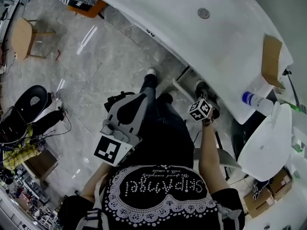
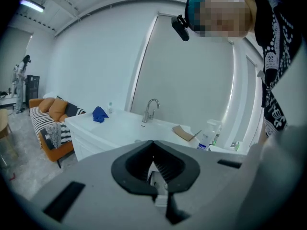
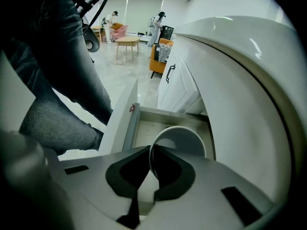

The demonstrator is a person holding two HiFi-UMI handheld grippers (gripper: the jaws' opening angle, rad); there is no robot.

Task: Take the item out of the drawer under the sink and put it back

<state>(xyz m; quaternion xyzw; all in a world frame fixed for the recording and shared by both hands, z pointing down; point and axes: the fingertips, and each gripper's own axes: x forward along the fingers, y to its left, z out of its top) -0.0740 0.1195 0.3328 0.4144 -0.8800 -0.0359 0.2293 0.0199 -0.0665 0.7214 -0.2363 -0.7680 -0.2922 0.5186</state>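
This looks like a home mock-up set inside a big open hall. A white vanity counter [image 1: 158,13] with a faucet [image 2: 151,108] runs across the top of the head view. An orange sofa [image 2: 50,114] sits at the far left of the left gripper view. Loose cables [image 1: 53,128] at the left and cardboard boxes [image 1: 261,200] at the lower right point to a test studio.

White bowl [image 3: 184,139], white drawer [image 3: 120,124], white counter [image 2: 120,128], blue cloth [image 2: 100,114], orange sofa [image 2: 52,108] with black-and-white striped throw [image 2: 53,134]
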